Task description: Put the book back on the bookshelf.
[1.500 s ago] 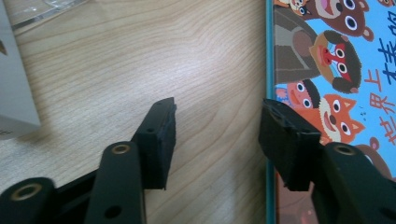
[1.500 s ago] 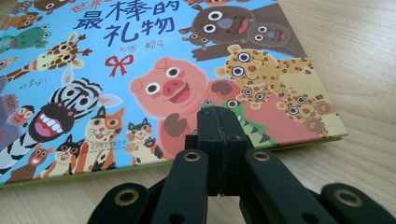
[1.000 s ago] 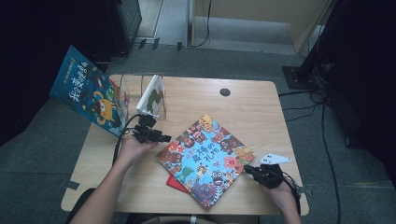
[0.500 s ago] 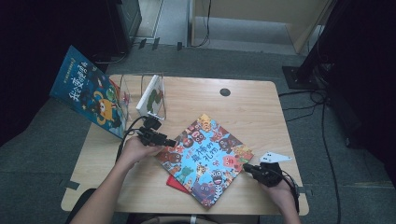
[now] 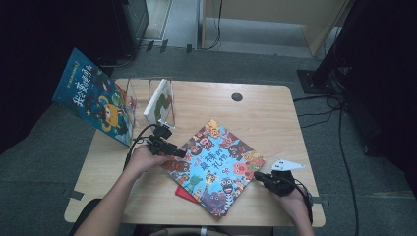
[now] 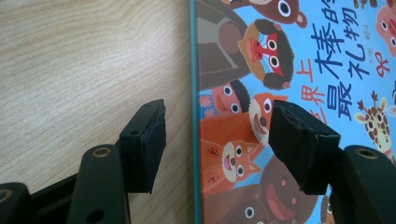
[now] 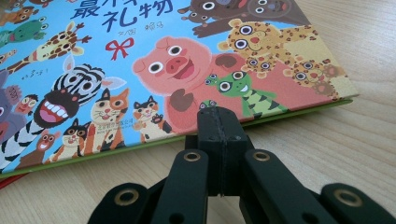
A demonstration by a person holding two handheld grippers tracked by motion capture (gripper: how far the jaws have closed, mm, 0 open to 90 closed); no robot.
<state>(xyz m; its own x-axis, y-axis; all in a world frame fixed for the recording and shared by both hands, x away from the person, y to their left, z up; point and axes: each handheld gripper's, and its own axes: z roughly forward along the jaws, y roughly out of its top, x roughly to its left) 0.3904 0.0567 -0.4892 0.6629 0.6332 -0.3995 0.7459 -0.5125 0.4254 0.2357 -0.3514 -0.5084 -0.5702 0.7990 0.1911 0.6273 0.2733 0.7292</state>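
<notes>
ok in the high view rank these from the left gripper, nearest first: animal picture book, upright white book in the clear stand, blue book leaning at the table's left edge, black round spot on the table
From the left gripper:
1. Animal picture book, flat, right at the jaws.
2. Upright white book, just behind, in the clear stand.
3. Blue book, leaning at the table's left edge.
4. Black round spot, far side, toward the right.

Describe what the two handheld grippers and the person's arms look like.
Both the left gripper and the right gripper are black, with linked arms on brass-coloured pivots and blocky dark pads. A black cable trails from each. The right one carries a pale three-cornered plate. The forearms are bare, no sleeves showing.
</notes>
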